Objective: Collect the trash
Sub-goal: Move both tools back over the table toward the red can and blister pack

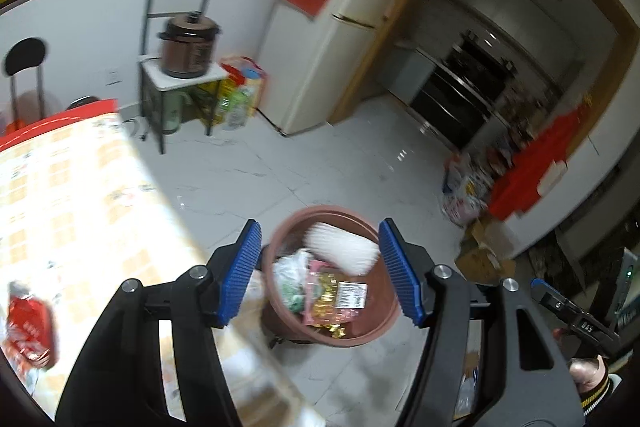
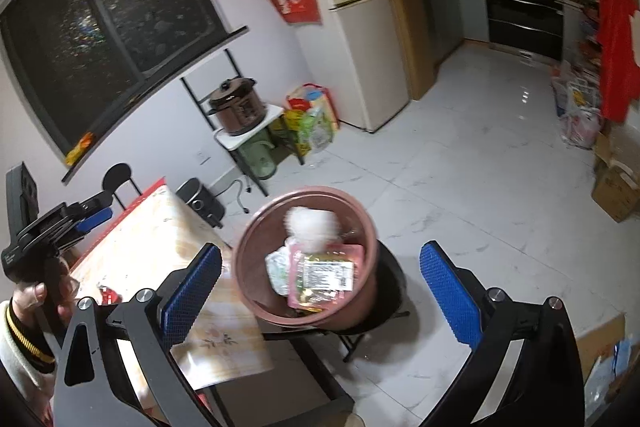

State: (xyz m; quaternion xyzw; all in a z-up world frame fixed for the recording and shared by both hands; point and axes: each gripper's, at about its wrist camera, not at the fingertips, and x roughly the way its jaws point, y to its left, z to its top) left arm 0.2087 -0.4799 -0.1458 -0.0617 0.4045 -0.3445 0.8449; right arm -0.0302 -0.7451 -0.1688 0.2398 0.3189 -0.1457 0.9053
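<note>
A: Left gripper (image 1: pixel 320 273) and right gripper (image 2: pixel 320 293): jaws spread wide, nothing held; aimed down at the bin (image 2: pixel 256 291), probably for a drop.

B: Bin beside the table (image 2: pixel 132 247) edge, apparently perched on a dark stool (image 2: pixel 390 291), within easy reach. Wrappers (image 2: pixel 324 275) and a white blurred item (image 2: pixel 312 225) inside.

A: Red packet (image 1: pixel 30 327) seen near the table's left edge, apart from the bin; likely next to collect.
</note>
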